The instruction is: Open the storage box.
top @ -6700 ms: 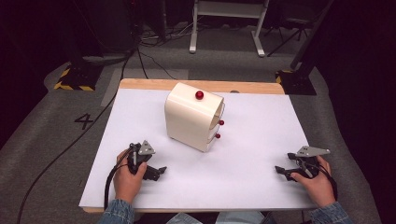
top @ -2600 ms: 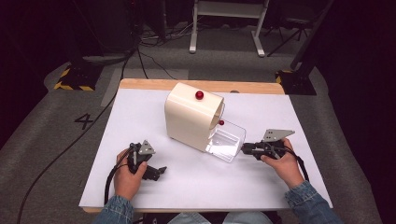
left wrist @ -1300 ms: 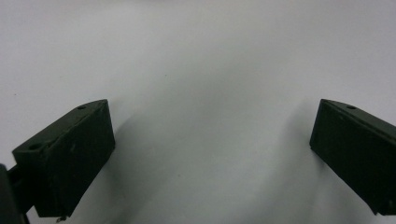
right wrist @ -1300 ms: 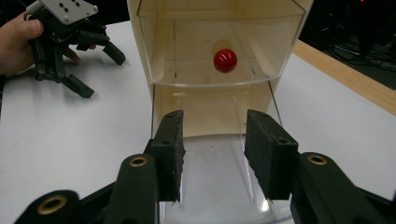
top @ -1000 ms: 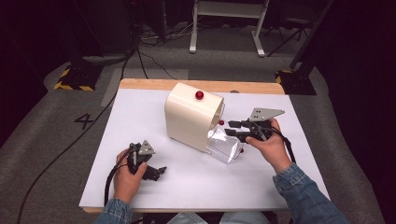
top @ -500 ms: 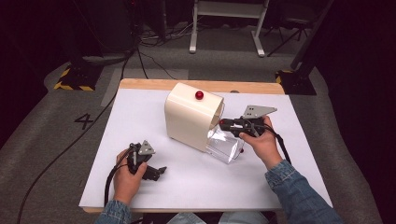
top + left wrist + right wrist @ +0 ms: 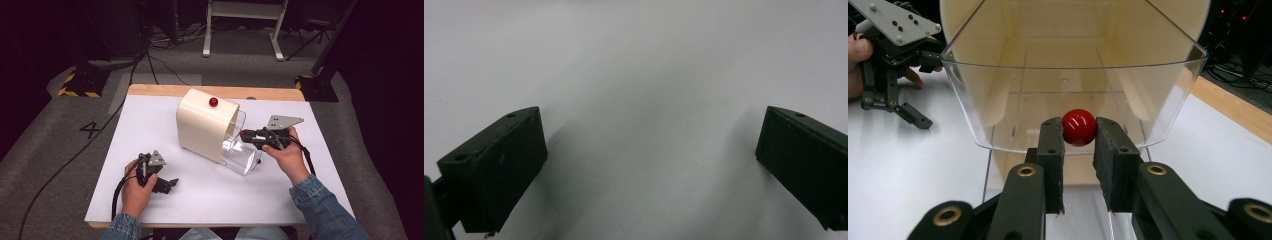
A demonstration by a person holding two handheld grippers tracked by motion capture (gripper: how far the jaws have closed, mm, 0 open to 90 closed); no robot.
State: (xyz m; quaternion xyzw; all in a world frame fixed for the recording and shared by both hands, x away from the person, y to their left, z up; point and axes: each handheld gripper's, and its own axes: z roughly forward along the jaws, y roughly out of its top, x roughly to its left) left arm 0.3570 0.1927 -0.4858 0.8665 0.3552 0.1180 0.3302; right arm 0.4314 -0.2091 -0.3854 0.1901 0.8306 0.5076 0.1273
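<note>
The right gripper (image 7: 1079,142) pinched the red knob (image 7: 1079,127) of the clear drawer (image 7: 1168,100); small, smooth, likely slippery. The left gripper (image 7: 649,165) rested wide open.

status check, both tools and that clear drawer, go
Right tool shut on red knob of upper clear drawer. Left tool open, resting on white table. Nothing blocking.

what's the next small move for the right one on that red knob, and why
Probably keep lifting the red knob up and over toward the cream housing. The right hand-held gripper has its jaws closed on the knob, and the clear door hangs only partly raised, its opening still exposed. The left hand-held gripper rests open on the white table, so it isn't helping.
</note>
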